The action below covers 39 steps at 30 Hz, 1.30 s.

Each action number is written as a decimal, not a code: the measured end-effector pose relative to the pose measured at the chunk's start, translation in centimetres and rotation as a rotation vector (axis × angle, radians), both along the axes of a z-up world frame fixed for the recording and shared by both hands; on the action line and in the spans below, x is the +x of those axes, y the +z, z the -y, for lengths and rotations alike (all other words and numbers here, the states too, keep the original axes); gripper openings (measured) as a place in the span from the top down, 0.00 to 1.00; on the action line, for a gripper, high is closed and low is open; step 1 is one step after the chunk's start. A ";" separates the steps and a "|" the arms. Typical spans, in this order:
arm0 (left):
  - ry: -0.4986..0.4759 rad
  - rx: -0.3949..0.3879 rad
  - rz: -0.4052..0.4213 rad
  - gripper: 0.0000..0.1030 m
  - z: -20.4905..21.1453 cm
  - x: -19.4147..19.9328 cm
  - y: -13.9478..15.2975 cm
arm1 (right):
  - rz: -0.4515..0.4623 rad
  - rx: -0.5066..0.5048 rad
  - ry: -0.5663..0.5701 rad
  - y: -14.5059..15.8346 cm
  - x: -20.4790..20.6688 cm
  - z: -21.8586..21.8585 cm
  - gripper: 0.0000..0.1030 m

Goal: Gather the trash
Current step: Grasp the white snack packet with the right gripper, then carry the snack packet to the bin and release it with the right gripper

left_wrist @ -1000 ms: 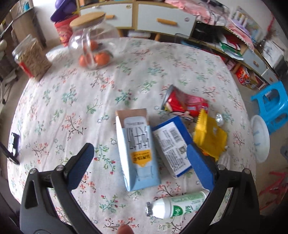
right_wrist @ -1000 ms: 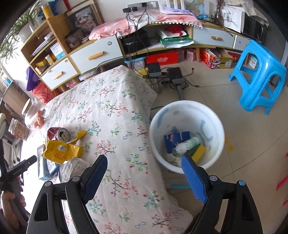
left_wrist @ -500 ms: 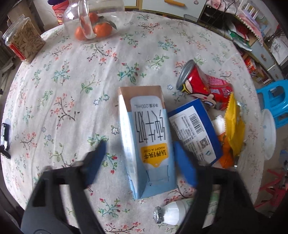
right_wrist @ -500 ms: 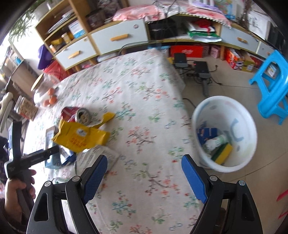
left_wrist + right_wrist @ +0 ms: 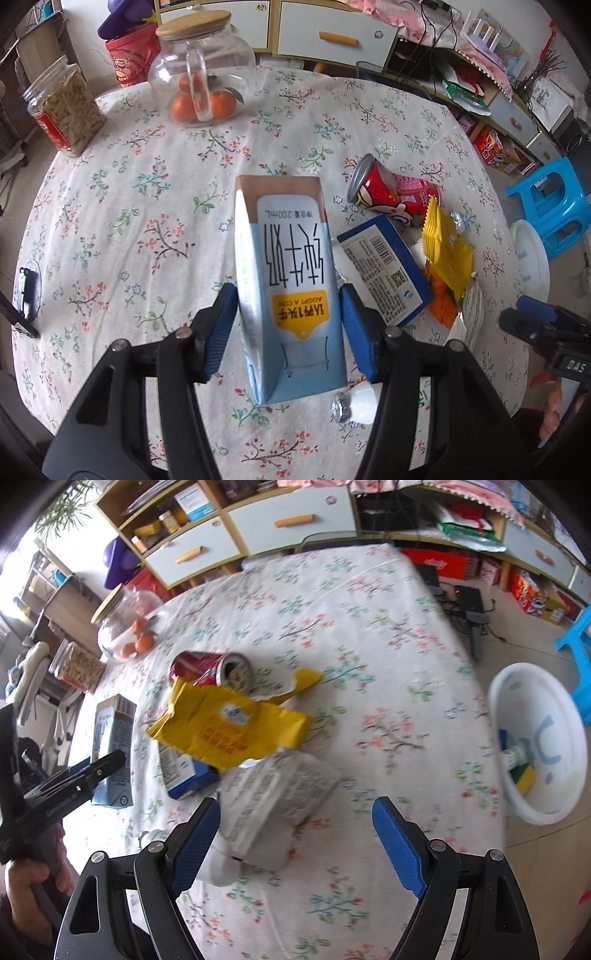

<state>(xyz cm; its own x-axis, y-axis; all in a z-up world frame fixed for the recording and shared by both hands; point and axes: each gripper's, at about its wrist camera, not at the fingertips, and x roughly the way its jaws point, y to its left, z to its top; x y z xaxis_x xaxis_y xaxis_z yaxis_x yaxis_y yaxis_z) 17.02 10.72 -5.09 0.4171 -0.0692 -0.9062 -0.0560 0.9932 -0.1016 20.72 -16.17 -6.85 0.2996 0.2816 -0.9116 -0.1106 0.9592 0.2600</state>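
Two downward wrist views, shared table (image 5: 155, 206)

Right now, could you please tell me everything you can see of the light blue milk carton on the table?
The light blue milk carton is a small cardboard box with a brown top band, a white panel of black characters and a yellow label. It lies on its side on the floral tablecloth, beside a blue box. The left gripper has just closed on it, pads against both sides.

I am working over a round tabletop (image 5: 110, 206) that is wearing a white cloth with small flowers. Behind it a wooden cabinet (image 5: 229, 535) with pale drawers is standing. A blue plastic stool (image 5: 546, 206) is sitting on the beige floor (image 5: 517, 627). Daylight is coming from the left.
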 end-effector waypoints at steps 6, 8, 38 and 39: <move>0.013 -0.014 0.005 0.44 -1.3 -0.8 0.2 | -0.054 0.034 0.013 -1.6 0.6 -2.2 0.17; 0.019 -0.017 0.003 0.44 -1.8 -1.2 0.2 | -0.068 0.028 0.017 -2.1 0.9 -2.9 0.17; -0.045 -0.068 0.052 0.44 0.7 -1.9 1.8 | -0.007 -0.026 -0.027 -0.5 0.1 0.9 0.35; -0.053 -0.070 0.055 0.44 1.1 -1.9 1.8 | -0.002 -0.024 -0.037 -0.2 0.1 1.5 0.35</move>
